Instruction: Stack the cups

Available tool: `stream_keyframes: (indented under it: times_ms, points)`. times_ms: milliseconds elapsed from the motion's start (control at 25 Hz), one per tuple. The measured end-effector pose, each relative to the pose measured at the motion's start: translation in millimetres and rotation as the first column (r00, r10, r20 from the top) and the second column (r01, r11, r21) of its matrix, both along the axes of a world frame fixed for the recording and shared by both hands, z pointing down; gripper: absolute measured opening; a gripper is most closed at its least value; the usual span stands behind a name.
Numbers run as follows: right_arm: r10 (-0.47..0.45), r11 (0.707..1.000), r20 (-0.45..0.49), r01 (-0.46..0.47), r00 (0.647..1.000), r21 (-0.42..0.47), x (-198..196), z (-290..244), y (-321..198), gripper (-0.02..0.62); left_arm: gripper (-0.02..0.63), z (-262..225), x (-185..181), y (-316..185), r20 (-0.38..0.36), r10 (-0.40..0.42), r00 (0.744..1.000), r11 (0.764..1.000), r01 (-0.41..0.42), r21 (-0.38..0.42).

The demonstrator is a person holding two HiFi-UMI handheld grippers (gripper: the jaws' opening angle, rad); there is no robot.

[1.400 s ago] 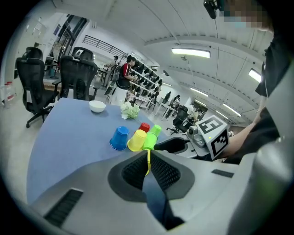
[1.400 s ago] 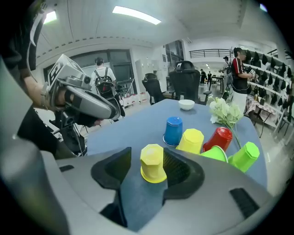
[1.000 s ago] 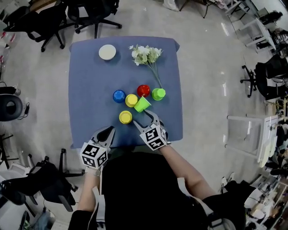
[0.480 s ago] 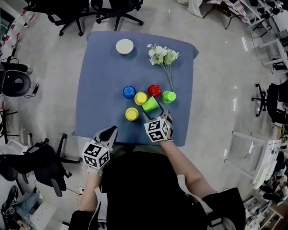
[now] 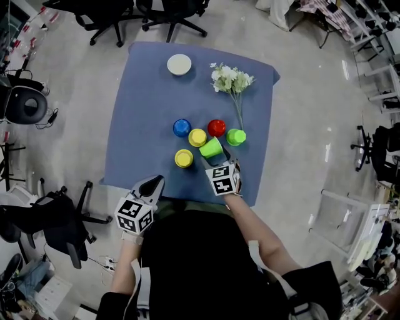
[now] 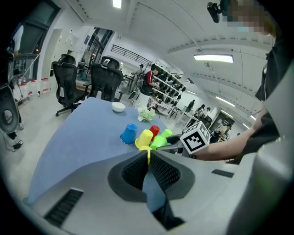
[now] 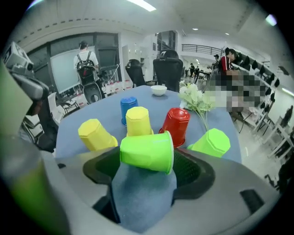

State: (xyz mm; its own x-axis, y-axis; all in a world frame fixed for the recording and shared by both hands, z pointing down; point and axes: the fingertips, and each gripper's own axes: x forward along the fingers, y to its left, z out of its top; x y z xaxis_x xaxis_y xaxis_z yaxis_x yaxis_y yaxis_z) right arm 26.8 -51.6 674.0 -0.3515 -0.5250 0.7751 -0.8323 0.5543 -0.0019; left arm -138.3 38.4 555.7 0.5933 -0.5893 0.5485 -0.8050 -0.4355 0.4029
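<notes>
The right hand-held gripper has advanced, its jaws just opened wide astride the tipped green cup. Off-centre closure may crush or roll the cup. The left hand-held gripper is shut and empty.

Open-plan office or lab space. Black swivel office chairs beyond the far edge of the blue-clothed table, stocked shelving racks far right, strip lights overhead, polished grey floor.

overhead and low views, same cups
</notes>
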Motion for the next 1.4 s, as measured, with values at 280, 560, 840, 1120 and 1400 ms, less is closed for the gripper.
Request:
stream_keyframes:
  times_ms: [280,560,840,1120,1400]
  points:
    - [0.160,0.967,0.346,-0.077,0.925,-0.243,-7.8,-10.9,28.2,0.364,0.009,4.4,9.4,4.5,0.017,0.050,0.999,0.999,-0.049,-0.011]
    - [0.348,0.883,0.572,-0.055,0.743,-0.466,-11.8,-7.6,47.6,0.364,0.009,1.3,28.8,4.1,0.012,0.093,0.996,0.996,-0.093,-0.008]
    - [0.416,0.869,0.573,-0.122,0.706,-0.479,12.1,-5.6,49.2,0.365,0.009,1.8,40.5,3.8,0.015,0.124,0.992,0.992,-0.124,-0.010]
    - [0.430,0.883,0.528,-0.219,0.732,-0.416,42.3,-7.2,45.3,0.364,0.009,2.0,49.9,2.4,0.022,0.158,0.987,0.987,-0.158,-0.014]
    - [0.418,0.882,0.562,-0.172,0.714,-0.438,30.5,-4.9,43.2,0.328,0.009,1.5,47.9,0.6,0.028,0.164,0.986,0.986,-0.164,-0.018]
